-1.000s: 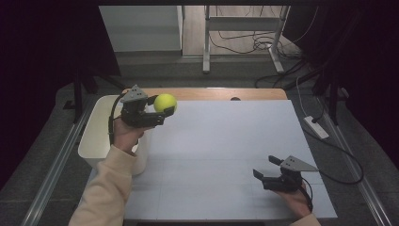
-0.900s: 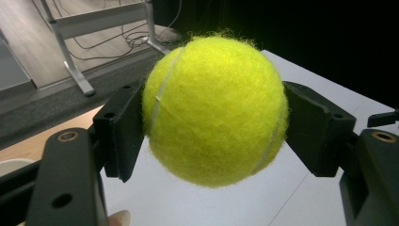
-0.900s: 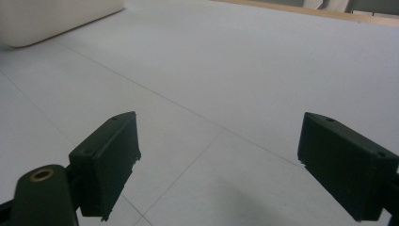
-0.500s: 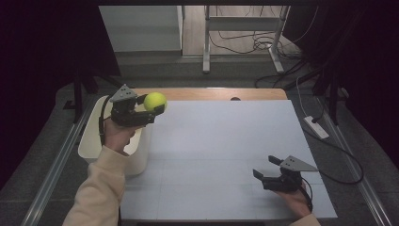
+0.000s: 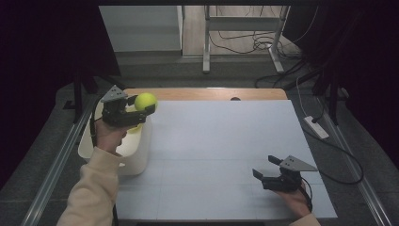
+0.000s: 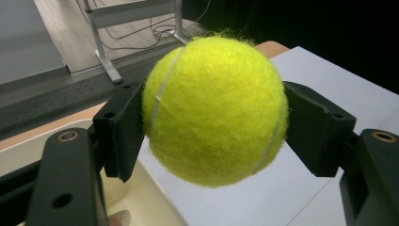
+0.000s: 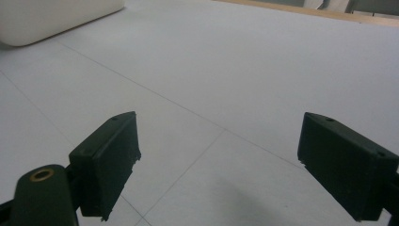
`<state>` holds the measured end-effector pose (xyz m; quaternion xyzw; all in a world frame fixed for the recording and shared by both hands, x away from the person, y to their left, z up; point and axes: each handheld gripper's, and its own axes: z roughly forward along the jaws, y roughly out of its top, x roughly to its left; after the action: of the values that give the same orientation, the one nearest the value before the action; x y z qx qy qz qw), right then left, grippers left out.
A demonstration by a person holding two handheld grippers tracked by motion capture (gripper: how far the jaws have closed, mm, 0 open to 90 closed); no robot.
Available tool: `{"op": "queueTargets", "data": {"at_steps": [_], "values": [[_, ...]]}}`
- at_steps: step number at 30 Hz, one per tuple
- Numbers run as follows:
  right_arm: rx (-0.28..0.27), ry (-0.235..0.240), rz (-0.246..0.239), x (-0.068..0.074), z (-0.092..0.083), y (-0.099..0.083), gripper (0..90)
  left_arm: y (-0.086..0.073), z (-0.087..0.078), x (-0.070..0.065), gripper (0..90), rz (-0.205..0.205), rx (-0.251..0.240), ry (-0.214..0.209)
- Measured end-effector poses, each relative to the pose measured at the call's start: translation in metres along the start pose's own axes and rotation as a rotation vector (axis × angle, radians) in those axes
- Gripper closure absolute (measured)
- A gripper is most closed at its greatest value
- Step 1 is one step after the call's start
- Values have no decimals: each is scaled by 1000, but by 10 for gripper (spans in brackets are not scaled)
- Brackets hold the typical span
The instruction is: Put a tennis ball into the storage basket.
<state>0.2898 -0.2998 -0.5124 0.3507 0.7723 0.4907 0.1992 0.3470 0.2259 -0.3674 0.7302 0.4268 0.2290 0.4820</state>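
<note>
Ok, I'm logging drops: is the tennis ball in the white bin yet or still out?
Out. The tennis ball sits clamped between the left gripper jaws, held above the white bin rim.

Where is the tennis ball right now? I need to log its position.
The tennis ball is clamped in the left gripper, held in the air at the table's far left in the high view, above the inner rim of the white bin.
</note>
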Motion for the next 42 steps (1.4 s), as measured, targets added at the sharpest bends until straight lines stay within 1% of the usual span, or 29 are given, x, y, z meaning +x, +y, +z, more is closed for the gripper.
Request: {"op": "queueTargets", "data": {"at_steps": [1, 11, 17, 23, 26, 32, 38, 42], "values": [[0, 3, 1, 0, 0, 0, 130, 0, 0, 0, 278, 0, 0, 0], [-1, 3, -2, 0, 1, 0, 130, -9, -13, 17, 278, -31, 9, 49], [-1, 3, -2, 0, 1, 1, 130, -13, -20, 26, 278, -43, 21, 79], [-1, 0, -2, 0, 1, 1, 131, -17, -24, 34, 277, -50, 52, 118], [-3, 0, -2, 0, 2, 1, 131, -20, -27, 40, 277, -63, 69, 141], [-2, 1, -2, 1, 2, 1, 130, -24, -30, 48, 276, -79, 85, 163], [-2, 2, -4, 0, 2, 1, 131, -26, -32, 55, 275, -91, 103, 202], [-2, 2, -4, 1, 2, 1, 130, -28, -34, 58, 275, -100, 110, 212]]}}
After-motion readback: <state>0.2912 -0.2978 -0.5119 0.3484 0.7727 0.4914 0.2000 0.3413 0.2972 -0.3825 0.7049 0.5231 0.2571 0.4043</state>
